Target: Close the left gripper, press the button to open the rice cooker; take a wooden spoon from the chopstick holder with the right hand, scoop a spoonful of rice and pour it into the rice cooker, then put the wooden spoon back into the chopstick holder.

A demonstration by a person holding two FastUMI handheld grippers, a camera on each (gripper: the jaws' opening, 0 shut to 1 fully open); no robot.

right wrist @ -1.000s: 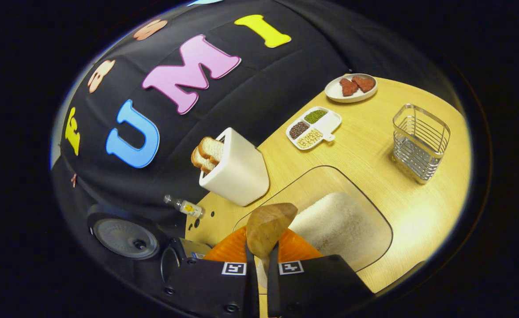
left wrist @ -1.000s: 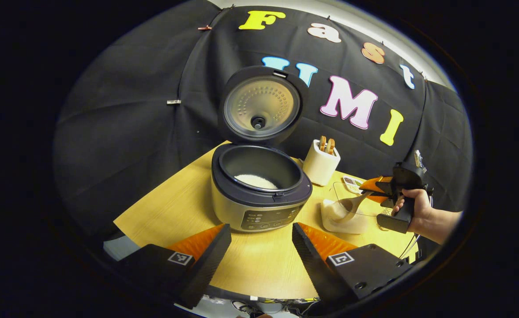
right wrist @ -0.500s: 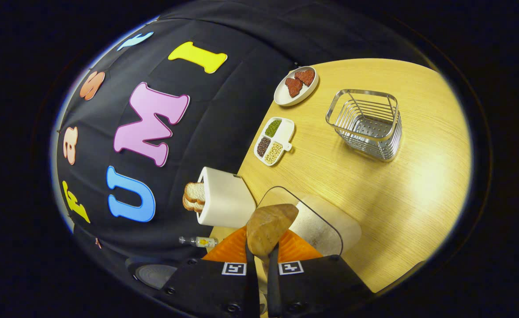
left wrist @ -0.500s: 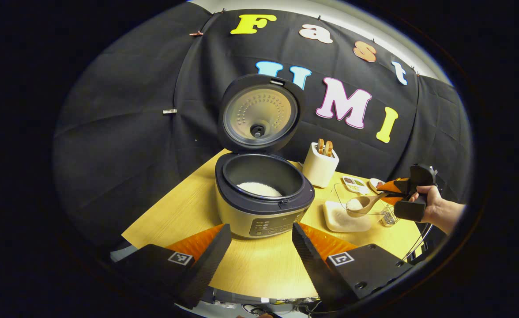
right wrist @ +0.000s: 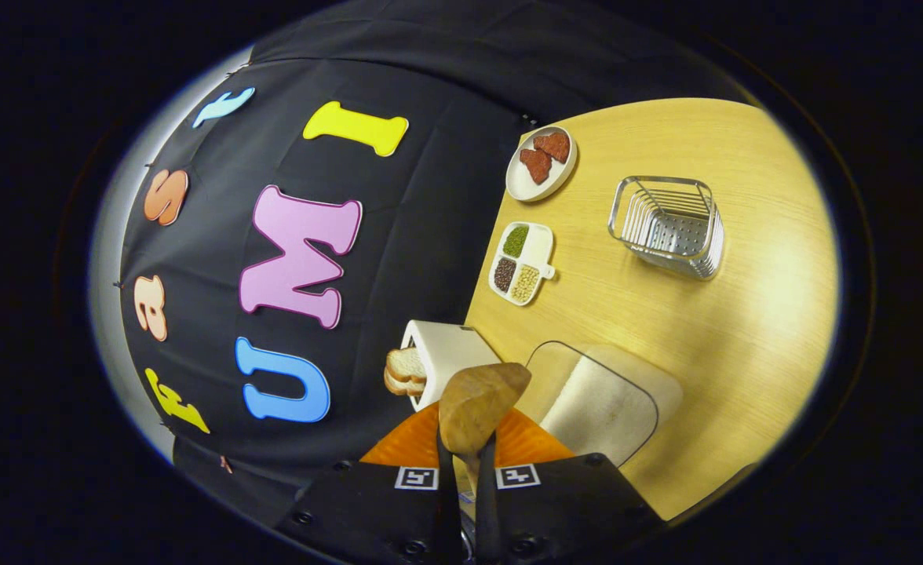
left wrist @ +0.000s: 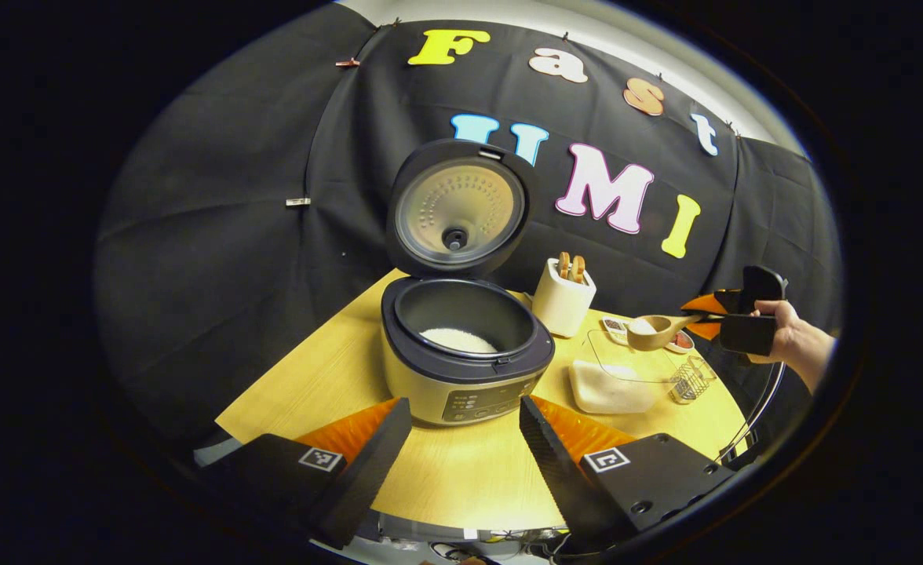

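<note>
The right gripper is clenched on the wooden spoon — rice-filled, above the table; the left gripper is released — rice cooker open.

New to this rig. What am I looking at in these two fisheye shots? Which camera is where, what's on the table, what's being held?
No robot arm: a person carries a two-finger gripper in each hand, each with a fisheye camera looking along its fingers.

The left gripper view looks over the open left gripper at the table. The rice cooker stands with its lid up, some rice inside. Further right, a hand holds the right gripper, shut on a wooden spoon loaded with rice, raised above the clear rice container.

The right gripper view is tilted and looks down past the spoon. It shows a white holder with bread slices, a divided dish of beans, a small plate and a wire basket.
</note>
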